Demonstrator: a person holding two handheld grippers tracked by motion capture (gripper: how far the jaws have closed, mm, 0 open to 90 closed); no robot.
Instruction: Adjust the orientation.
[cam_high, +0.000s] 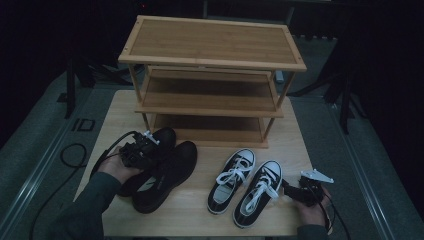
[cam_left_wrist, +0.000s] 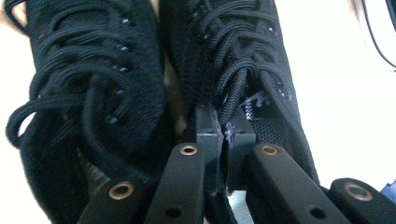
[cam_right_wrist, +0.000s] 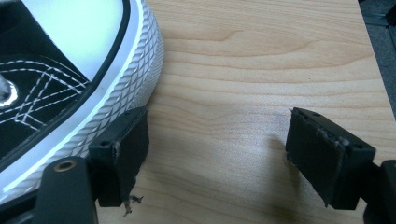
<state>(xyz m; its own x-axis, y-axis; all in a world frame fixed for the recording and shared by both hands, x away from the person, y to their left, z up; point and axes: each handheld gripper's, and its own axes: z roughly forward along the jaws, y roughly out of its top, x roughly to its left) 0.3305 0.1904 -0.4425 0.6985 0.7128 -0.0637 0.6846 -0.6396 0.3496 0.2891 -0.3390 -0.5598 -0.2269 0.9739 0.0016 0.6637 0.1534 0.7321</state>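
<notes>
Near the table's (cam_high: 200, 220) left edge, my left gripper (cam_high: 141, 150) pinched the black shoe's (cam_high: 165, 175) laces, jaws nearly together. My right gripper (cam_high: 300, 192), jaws wide, rested beside the sneaker's (cam_high: 260, 192) heel near the front-right corner, bare wood between them.

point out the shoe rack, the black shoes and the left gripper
shoe rack (cam_high: 212, 42), high view, top shelf
black shoes (cam_high: 172, 172), high view, upper of the nearer shoe
left gripper (cam_left_wrist: 225, 133), left gripper view, between its fingertips

A wooden rack (cam_high: 212, 80) stands at the table's (cam_high: 200, 215) twelve o'clock. The left gripper (cam_high: 142, 148) sits on the black shoes (cam_high: 167, 172) at eight o'clock. The right gripper (cam_high: 295, 192), at four o'clock, lies just beside the sneakers (cam_high: 245, 185).
</notes>
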